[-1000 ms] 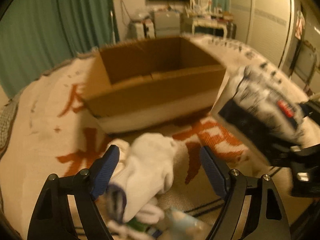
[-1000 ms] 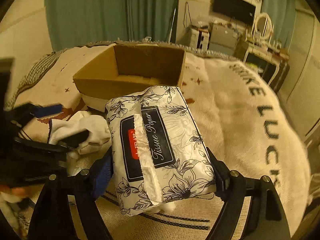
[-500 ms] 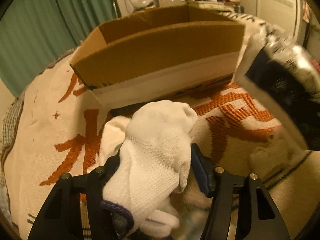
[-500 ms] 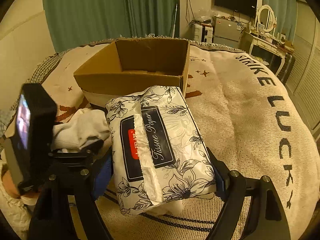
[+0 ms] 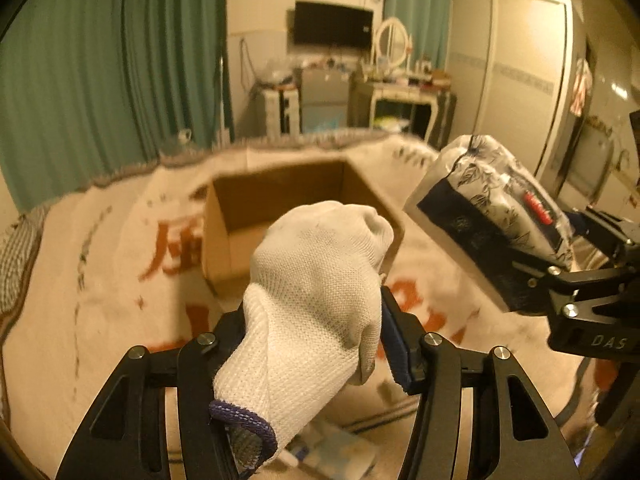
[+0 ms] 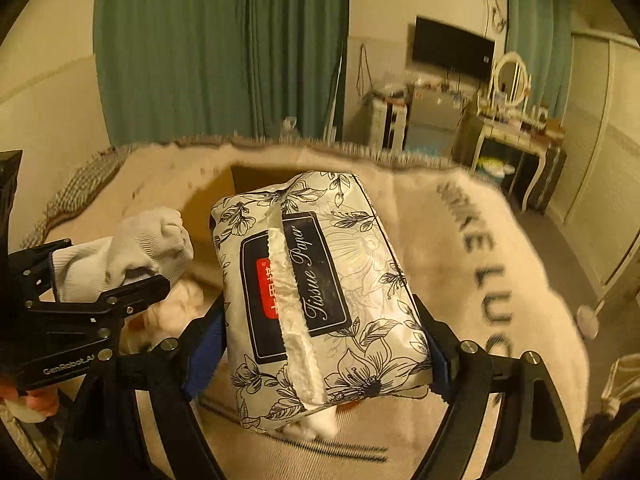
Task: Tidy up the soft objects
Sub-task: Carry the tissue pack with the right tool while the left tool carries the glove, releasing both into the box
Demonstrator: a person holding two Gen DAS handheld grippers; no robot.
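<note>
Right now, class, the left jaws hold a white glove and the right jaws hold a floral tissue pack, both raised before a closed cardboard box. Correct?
Not quite. The cardboard box is open, as the left wrist view shows. The white glove and floral tissue pack are held as stated.

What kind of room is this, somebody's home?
Most likely a bedroom in a home: a dressing table with an oval mirror, a wall-mounted television, green curtains, and a blanket-covered bed.
</note>
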